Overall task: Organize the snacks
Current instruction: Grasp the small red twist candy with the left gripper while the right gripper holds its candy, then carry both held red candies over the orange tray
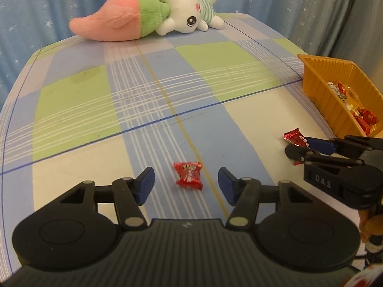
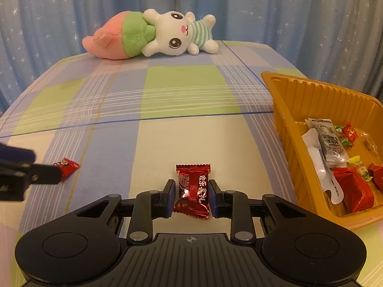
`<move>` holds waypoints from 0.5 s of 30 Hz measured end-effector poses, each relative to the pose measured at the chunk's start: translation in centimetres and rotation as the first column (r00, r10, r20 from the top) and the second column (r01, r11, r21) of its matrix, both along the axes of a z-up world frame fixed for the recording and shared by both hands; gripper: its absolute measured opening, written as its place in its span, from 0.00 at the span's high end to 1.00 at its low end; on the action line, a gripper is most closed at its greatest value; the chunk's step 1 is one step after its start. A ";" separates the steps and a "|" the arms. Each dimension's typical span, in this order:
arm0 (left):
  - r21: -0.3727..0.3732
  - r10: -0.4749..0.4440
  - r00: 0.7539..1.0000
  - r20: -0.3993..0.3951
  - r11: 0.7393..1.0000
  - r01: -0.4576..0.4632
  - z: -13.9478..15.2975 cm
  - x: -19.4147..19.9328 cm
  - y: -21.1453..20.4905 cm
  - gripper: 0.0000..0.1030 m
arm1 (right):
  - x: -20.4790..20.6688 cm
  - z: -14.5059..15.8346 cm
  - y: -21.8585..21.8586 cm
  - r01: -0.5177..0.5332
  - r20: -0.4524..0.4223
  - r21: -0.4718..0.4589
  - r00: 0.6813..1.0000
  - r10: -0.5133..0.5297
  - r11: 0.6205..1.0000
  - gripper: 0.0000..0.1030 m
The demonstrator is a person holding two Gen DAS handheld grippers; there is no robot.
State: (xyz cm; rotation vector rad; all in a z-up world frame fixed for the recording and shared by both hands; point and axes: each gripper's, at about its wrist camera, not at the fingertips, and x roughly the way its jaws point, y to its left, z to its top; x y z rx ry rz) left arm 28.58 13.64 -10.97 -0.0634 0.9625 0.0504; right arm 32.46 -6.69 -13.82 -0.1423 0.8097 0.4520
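Note:
My left gripper [image 1: 186, 181] is open, its fingers on either side of a small red candy [image 1: 188, 175] lying on the checked cloth. My right gripper [image 2: 191, 192] is shut on a dark red candy with white lettering [image 2: 192, 191]. That candy [image 1: 294, 136] and the right gripper [image 1: 308, 147] also show at the right of the left wrist view. The small red candy [image 2: 65, 167] shows at the left of the right wrist view, behind the left gripper's finger [image 2: 45, 173]. An orange tray [image 2: 311, 100] holding several wrapped snacks stands to the right.
A plush rabbit with a pink and green carrot [image 2: 153, 35] lies at the far edge of the table. A blue star curtain [image 2: 287, 12] hangs behind. The orange tray [image 1: 318, 81] sits near the table's right edge.

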 end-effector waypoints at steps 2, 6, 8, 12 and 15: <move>-0.005 -0.009 1.000 -0.012 1.000 0.009 -0.3 0.6 -0.1 0.55 | 0.0 0.0 0.0 -0.003 0.000 0.000 1.000 0.003 1.000 0.71; -0.014 -0.009 0.999 -0.040 1.000 0.009 -1.0 1.5 0.0 0.61 | -0.1 0.0 -0.1 -0.010 0.004 -0.002 1.000 0.010 1.000 0.71; -0.017 -0.007 0.998 -0.057 1.000 0.006 -1.3 1.7 0.0 0.68 | -0.1 0.0 0.0 -0.013 0.006 -0.003 1.000 0.013 1.000 0.71; -0.014 0.004 0.998 -0.055 1.000 -0.005 -1.4 1.7 0.0 0.76 | 0.0 -0.1 0.0 -0.020 0.004 -0.004 1.000 0.020 1.000 0.71; -0.011 0.006 0.998 -0.058 1.000 -0.007 -1.4 1.6 0.0 0.79 | 0.1 -0.1 0.0 -0.024 0.004 -0.006 1.000 0.024 1.000 0.71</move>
